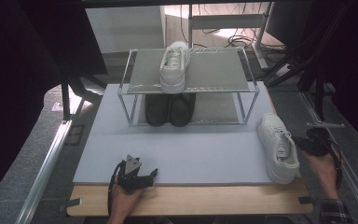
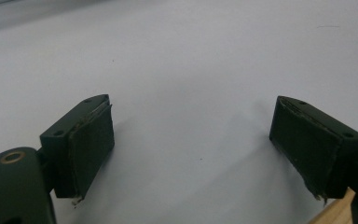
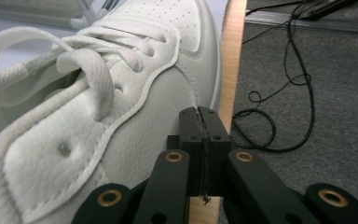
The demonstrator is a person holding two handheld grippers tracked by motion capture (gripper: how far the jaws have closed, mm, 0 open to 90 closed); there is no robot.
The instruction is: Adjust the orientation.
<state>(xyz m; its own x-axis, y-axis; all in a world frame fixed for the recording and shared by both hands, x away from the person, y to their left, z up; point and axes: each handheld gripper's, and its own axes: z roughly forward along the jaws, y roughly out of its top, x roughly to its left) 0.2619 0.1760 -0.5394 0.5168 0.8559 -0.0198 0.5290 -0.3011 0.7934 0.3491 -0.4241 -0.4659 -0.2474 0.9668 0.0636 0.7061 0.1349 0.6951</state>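
Two white shoes point(image 1: 278, 147), two black point(image 1: 169, 109) — right hand-held gripper point(image 3: 204, 122) together, left point(image 2: 191, 140) apart.

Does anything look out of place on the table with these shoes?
Yes. One white sneaker sits on the rack's top shelf, but its mate lies alone at the mat's right edge, overhanging it toward the wooden table edge, beside the shut right gripper.

A 2-tier rack point(image 1: 249, 74) stands at 12 o'clock on the mat point(image 1: 177, 149), 1 sneaker point(image 1: 174, 65) on its top shelf and 2 shoes point(image 1: 169, 108) beneath. Another sneaker point(image 1: 278, 147) lies at 3 o'clock, the right gripper point(image 1: 313, 143) just beside it. The left gripper point(image 1: 137, 176) rests at 7 o'clock.
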